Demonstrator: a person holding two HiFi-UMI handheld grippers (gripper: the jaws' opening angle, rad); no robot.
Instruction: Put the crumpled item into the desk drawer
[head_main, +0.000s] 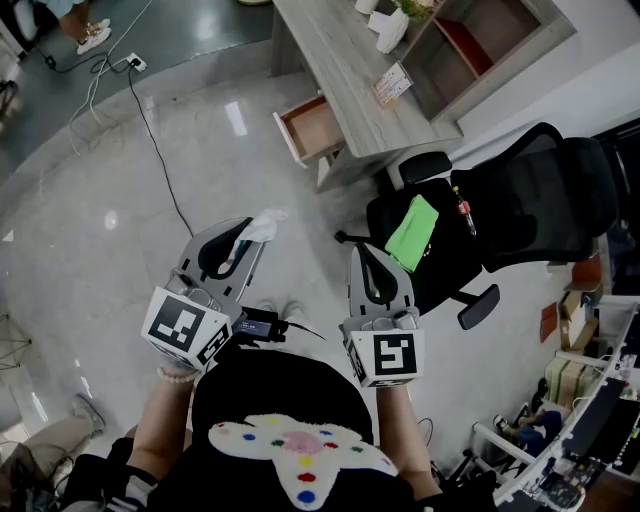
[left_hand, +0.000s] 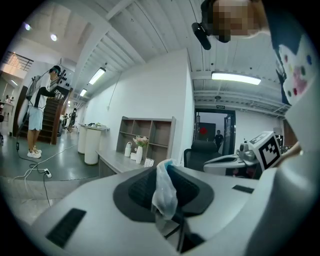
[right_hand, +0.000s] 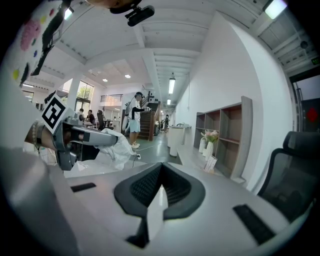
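Observation:
My left gripper (head_main: 250, 238) is shut on a crumpled white plastic item (head_main: 262, 226), which sticks out past the jaw tips. In the left gripper view the crumpled item (left_hand: 165, 187) hangs pinched between the dark pads. The right gripper view shows the same item (right_hand: 116, 145) at the left gripper's tip. My right gripper (head_main: 378, 268) is shut with nothing between its pads. The desk drawer (head_main: 308, 129) stands pulled out of the grey desk (head_main: 350, 80) far ahead, its inside bare wood. Both grippers are well short of it.
A black office chair (head_main: 520, 210) with a green item (head_main: 413, 232) on its seat stands at my right. A black cable (head_main: 150, 130) runs across the glossy floor at the left. Vases and a card (head_main: 393, 84) sit on the desk below a shelf unit (head_main: 480, 50).

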